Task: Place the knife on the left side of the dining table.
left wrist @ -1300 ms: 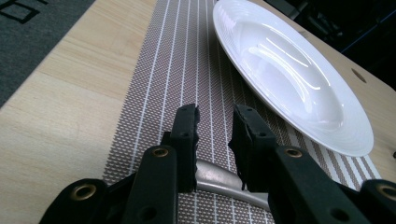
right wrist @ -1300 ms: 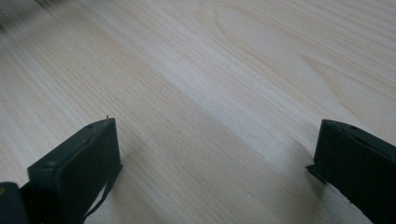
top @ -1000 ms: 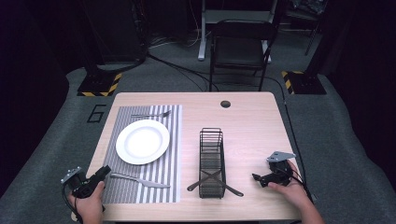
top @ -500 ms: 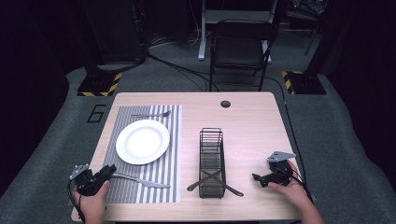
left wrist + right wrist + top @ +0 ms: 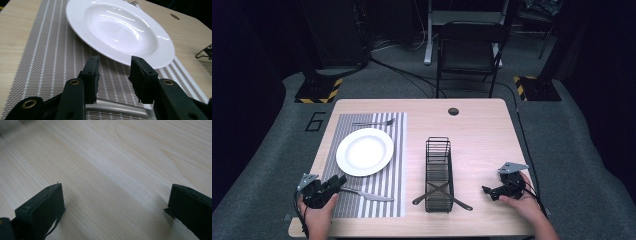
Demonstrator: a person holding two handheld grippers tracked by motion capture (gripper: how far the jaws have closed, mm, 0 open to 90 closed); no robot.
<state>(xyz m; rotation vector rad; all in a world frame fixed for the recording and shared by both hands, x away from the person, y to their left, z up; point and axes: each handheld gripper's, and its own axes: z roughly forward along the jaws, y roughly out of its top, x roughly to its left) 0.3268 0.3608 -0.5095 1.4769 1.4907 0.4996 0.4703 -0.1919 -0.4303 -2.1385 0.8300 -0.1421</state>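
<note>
Surface: pale wooden table (image 5: 482, 130), striped placemat (image 5: 337, 202) on its left.
Left gripper (image 5: 333, 183): jaws just been opening, apart, nothing pinched; knife handle lies just below them.
Knife (image 5: 367, 195): flat on the placemat, near the white plate (image 5: 364, 151).
Right gripper (image 5: 490, 192): jaws wide apart over bare wood.

The high view is soft and low in detail. Light falls from above onto the table (image 5: 482, 135), which stands bright against a dim floor and a nearly black background. The white plate (image 5: 364, 151) is close to blown out. In the left gripper view the plate (image 5: 120, 30) carries streaks of glare from overhead lamps, and the near jaws are sharp while the far edge blurs. In the right gripper view the wood grain is crisp in the middle, hazy at the top left corner; soft shadows lie beside the jaws.
</note>
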